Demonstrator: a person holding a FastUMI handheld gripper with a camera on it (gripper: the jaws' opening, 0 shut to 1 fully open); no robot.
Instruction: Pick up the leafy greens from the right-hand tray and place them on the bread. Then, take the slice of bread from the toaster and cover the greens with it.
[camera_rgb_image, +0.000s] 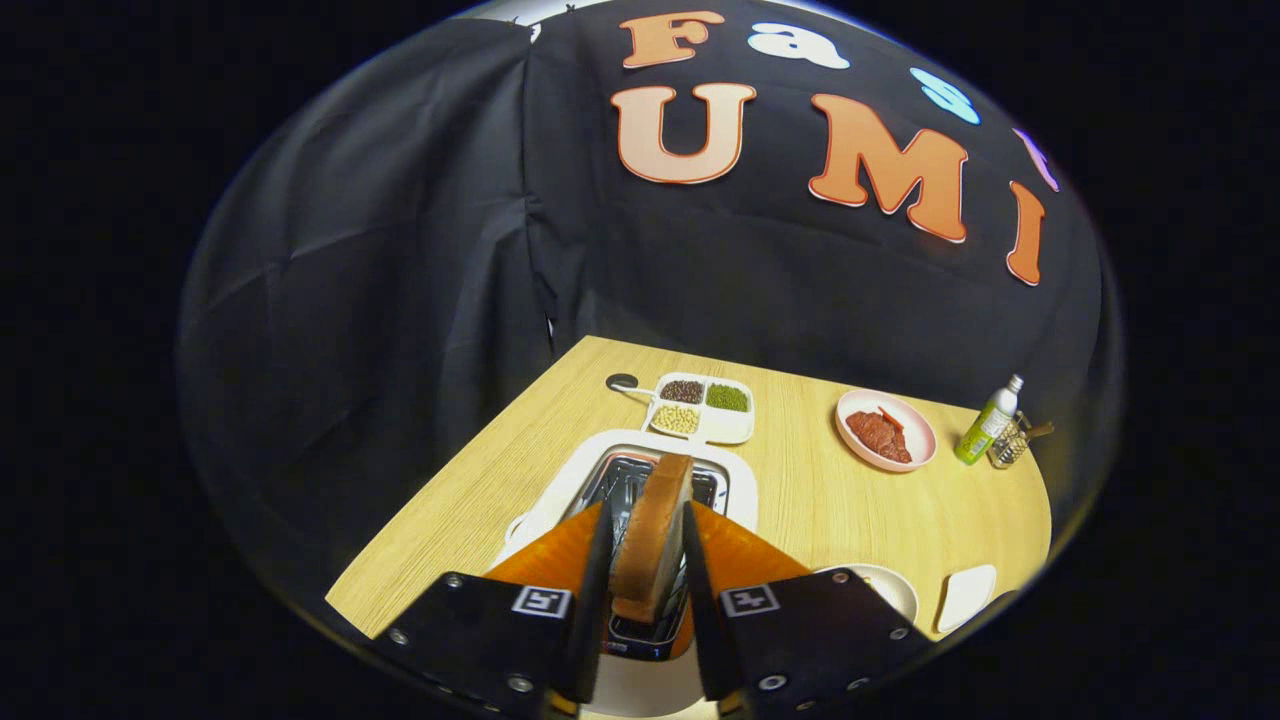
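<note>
The fingers (648, 560) are clamping the bread slice (655, 530) over the toaster (735, 490) (second step); next, carrying it right toward the near plate (895, 585).

— We log the table (820, 500) as pale wood grain, matt. On it, the toaster (640, 470)?

— Smooth white plastic shell, shiny metal slots. The slice of bread (655, 530) over it, pinched between both fingers of the gripper (645, 590), looks dry, porous, brown-crusted.

— Beyond the toaster, we note matt black cloth, creased.
</note>
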